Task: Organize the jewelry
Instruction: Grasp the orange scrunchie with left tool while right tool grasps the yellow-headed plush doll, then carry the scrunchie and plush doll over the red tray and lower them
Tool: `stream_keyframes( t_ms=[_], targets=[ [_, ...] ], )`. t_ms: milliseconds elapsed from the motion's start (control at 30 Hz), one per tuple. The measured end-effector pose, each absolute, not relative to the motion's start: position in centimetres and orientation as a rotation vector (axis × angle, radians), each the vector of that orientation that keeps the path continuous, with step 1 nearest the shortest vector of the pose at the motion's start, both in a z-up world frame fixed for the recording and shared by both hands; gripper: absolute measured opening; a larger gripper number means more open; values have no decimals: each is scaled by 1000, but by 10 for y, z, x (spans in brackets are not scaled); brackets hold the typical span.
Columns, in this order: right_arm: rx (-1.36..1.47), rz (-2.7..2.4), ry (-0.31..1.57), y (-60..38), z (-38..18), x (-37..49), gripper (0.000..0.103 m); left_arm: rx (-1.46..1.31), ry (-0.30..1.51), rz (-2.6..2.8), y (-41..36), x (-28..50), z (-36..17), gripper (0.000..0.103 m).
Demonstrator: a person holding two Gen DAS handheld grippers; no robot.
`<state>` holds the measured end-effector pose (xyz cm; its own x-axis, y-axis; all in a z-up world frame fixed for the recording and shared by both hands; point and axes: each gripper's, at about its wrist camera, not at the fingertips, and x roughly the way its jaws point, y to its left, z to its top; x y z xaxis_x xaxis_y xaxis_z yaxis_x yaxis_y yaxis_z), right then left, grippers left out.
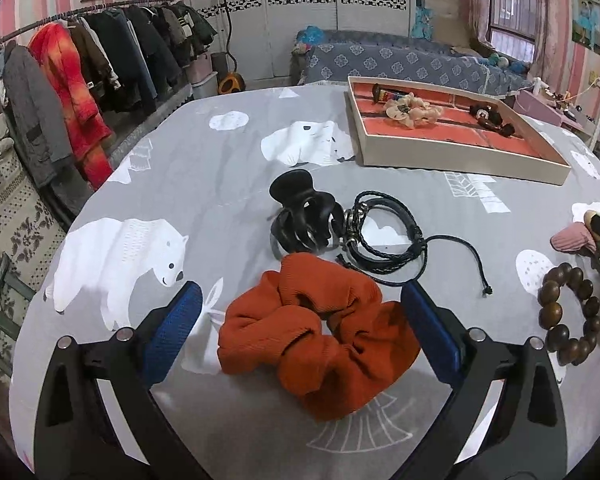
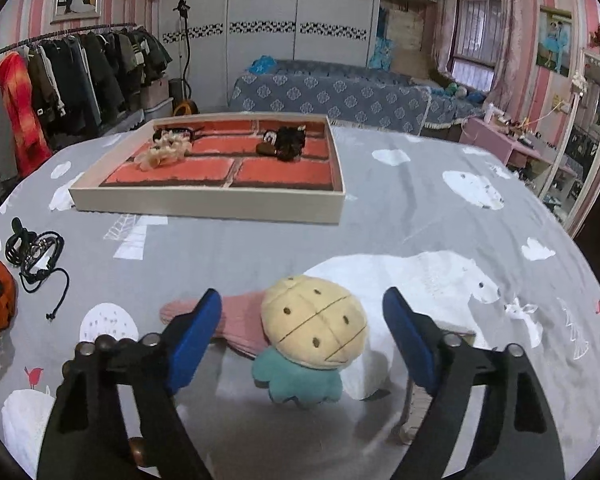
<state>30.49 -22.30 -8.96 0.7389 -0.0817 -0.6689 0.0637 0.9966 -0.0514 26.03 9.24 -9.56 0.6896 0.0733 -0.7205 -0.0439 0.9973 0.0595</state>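
The left gripper straddles the orange scrunchie, its pads not yet pressing; the right gripper gapes around the plush hair tie; both lie near the table's front edge; soft fabric could slip or snag the tablecloth; the tray waits toward the far edge; a bedroom, clothes rack behind.

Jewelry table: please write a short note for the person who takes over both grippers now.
Left gripper: open, jaws on either side of the orange scrunchie, not pressing it.
Right gripper: open around the plush hair clip, no grip yet.
Done: the tray holds a cream scrunchie and dark pieces.
Left on the cloth: orange scrunchie, plush clip, black claw clip, black cord bracelets, wooden bead bracelet.
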Motion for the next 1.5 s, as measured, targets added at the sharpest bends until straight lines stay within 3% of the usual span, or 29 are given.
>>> stream_keyframes(
  t_ms=[333,500,567,700,1167,1500],
  targets=[
    [0,-84,782,-228,-101,311,59,38,842,44,90,264,-103,75],
    [11,-90,797,-231,-103,312,59,27,847,46,91,265,-104,62],
    [7,-88,797,-231,-103,312,59,22,851,47,92,266,-104,51],
    [-7,-89,784,-231,-100,310,48,5,848,37,94,267,-103,39],
    [3,-81,732,-231,-87,304,43,-25,823,18,101,263,-95,24],
    [28,-62,648,-238,-55,302,43,-47,762,15,100,266,-63,21]
  ],
)
